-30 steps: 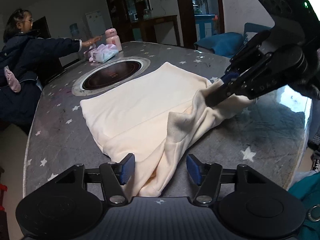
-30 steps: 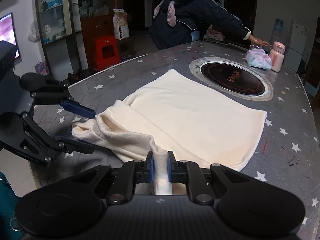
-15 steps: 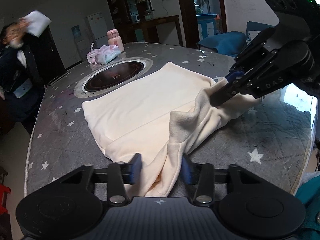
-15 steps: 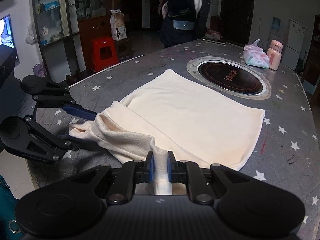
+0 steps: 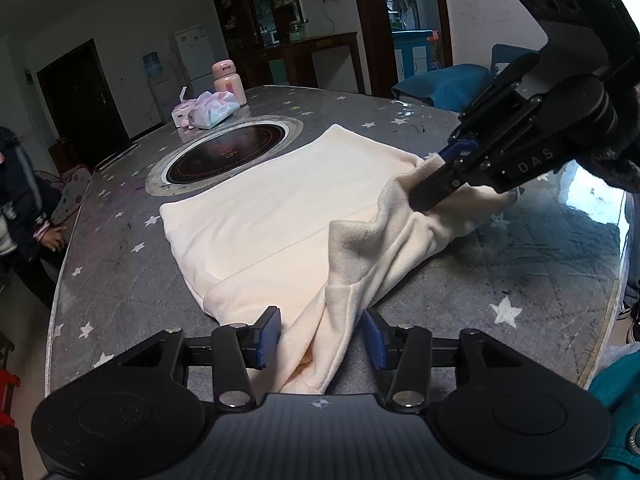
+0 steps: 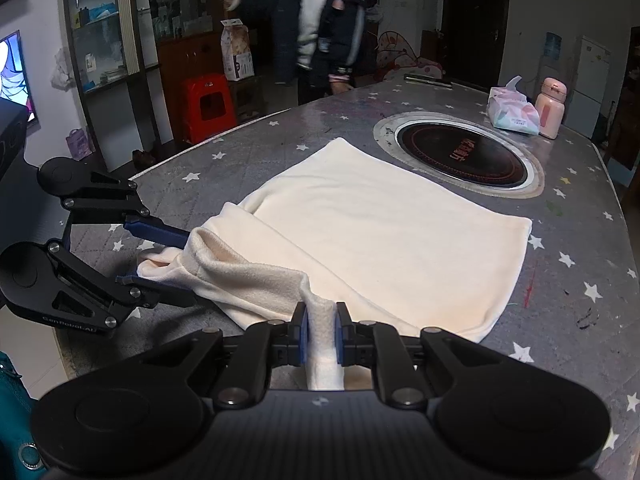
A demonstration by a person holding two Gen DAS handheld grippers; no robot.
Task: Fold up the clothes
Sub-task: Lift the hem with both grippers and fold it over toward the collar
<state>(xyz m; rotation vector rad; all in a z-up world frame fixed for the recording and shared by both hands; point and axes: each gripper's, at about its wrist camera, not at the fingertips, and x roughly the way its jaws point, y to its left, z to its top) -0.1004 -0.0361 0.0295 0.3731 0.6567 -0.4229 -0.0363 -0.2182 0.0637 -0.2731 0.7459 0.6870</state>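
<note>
A cream fleece garment (image 5: 276, 216) lies mostly flat on the grey star-patterned table (image 5: 520, 280), also seen in the right wrist view (image 6: 384, 232). Its near edge is bunched into a raised ridge. My left gripper (image 5: 318, 334) straddles one end of that ridge with its blue pads apart, cloth between them; it shows at the left of the right wrist view (image 6: 160, 256). My right gripper (image 6: 320, 326) is shut on a fold of the cloth at the other end, and it shows at the upper right of the left wrist view (image 5: 432, 178).
A round inset cooktop (image 5: 228, 152) lies beyond the garment. A tissue pack (image 6: 512, 112) and a pink bottle (image 6: 551, 108) stand at the far end. A child (image 6: 320, 36) stands at the table's far side. A red stool (image 6: 208, 104) is on the floor.
The left gripper has moved in over the bunched cloth end and its jaws have narrowed slightly around it. The right gripper keeps its hold. The child has drawn back from the table.
</note>
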